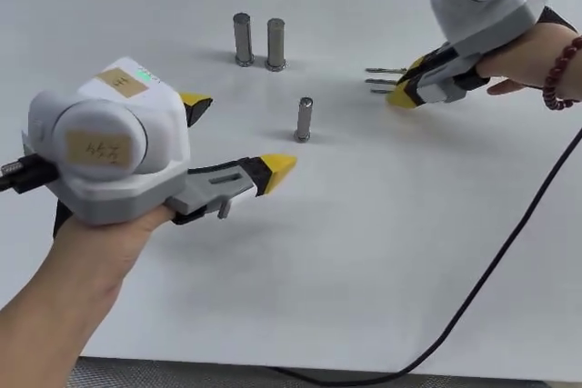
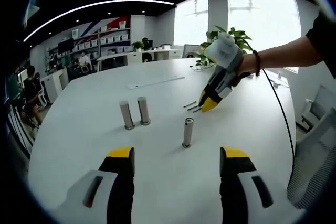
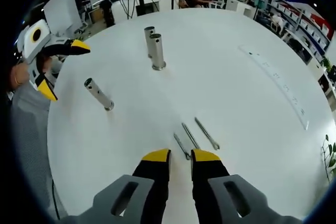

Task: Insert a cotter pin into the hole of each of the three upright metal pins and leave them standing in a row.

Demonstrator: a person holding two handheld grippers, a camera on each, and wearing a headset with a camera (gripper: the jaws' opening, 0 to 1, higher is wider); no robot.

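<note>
Risk lies with the right gripper (image 3: pixel 181 156), jaws narrowly parted at 3 close-lying cotter pins (image 3: pixel 190 136), snagging 2 together, while the left gripper (image 2: pixel 177 153) hangs spread, empty.

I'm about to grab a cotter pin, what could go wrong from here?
1. The three cotter pins lie close together at the tips of the right tongs; closing could catch two or flick one away.
2. The lone pin stands free, with the open left tongs off it; pushing a cotter pin in could topple it.
3. The back two pins stand close together; knocking one may fell both.
</note>
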